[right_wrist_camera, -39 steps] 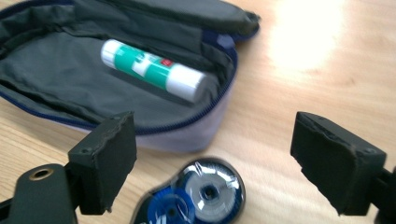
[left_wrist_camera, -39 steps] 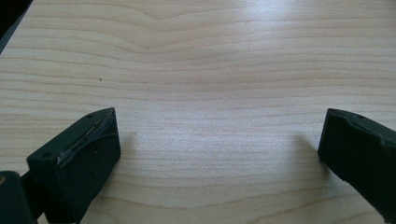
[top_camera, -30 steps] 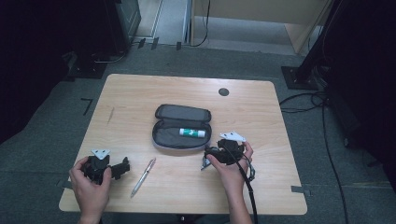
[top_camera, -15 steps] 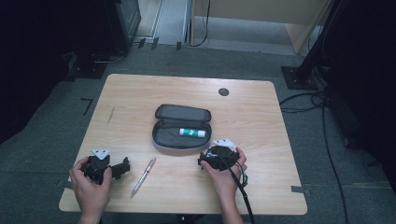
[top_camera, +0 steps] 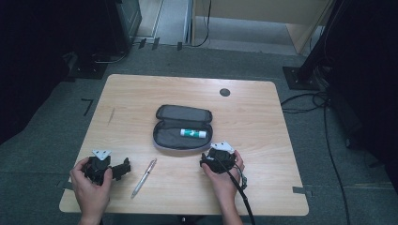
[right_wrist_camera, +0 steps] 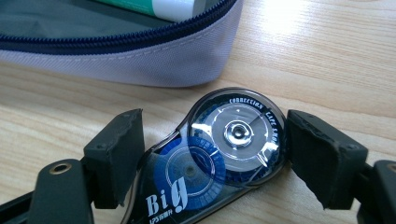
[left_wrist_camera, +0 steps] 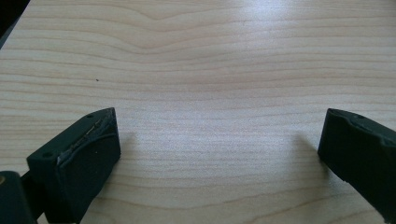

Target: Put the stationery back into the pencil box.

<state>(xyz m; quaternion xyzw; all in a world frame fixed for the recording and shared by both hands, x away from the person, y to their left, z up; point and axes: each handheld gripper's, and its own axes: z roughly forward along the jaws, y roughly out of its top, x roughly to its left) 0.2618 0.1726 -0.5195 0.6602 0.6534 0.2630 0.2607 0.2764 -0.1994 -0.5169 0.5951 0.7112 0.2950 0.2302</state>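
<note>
While right gripper [right_wrist_camera: 212, 158] jaws straddle the correction tape [right_wrist_camera: 219, 154] (loosely), pencil case [right_wrist_camera: 116, 56] blocks ahead

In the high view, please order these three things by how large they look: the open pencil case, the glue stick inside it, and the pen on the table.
1. pencil case, clearly the largest.
2. pen, long but very thin.
3. glue stick, shorter than the pen, though thicker, so this ranking between the two goes by length alone.

the correction tape [right_wrist_camera: 219, 158] reads "big" on its body, "correction" on its wheel.
</note>
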